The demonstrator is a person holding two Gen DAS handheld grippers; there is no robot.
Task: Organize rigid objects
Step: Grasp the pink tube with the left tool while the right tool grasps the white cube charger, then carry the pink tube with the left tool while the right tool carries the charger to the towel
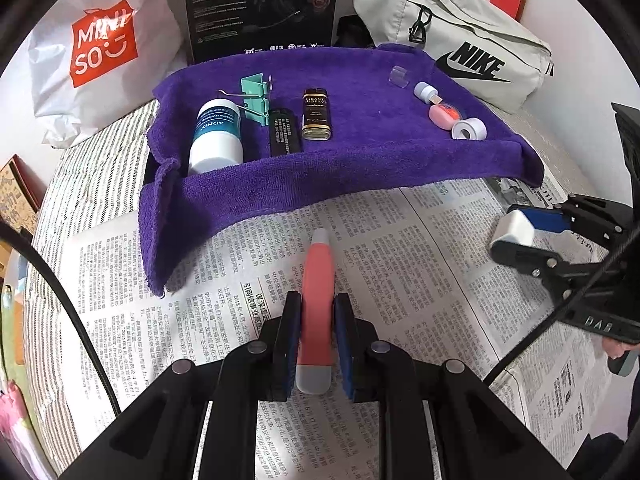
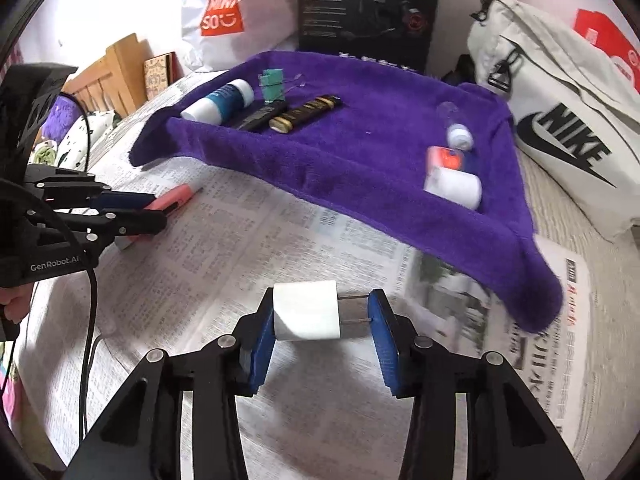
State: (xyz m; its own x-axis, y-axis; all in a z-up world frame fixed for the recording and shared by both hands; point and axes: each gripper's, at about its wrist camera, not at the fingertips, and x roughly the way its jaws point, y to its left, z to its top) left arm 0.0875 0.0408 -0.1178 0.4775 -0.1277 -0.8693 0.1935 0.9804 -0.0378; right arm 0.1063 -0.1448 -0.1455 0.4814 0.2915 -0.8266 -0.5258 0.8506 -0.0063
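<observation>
My left gripper [image 1: 316, 308] is shut on a coral-pink pen-shaped object [image 1: 318, 272] with white ends, low over the newspaper [image 1: 420, 264]. My right gripper [image 2: 322, 304] holds a white plug charger [image 2: 306, 312]: one pad presses its body, the other meets its two prongs. Behind both lies a purple towel [image 1: 360, 160]. On its left are a white-and-teal bottle [image 1: 216, 132], a teal binder clip [image 1: 256, 96], a black lighter-like box [image 1: 284, 132] and a dark flask [image 1: 316, 114]. On its right are a small vial [image 1: 426, 91], a pink item [image 1: 442, 116] and a white tape roll [image 1: 468, 129].
A white shopping bag [image 1: 96, 48], a black box [image 1: 260, 4] and a grey sports bag [image 1: 460, 40] stand along the wall behind the towel. Striped bedding [image 1: 80, 184] shows at the left, and a wooden headboard [image 2: 116, 72] beyond it.
</observation>
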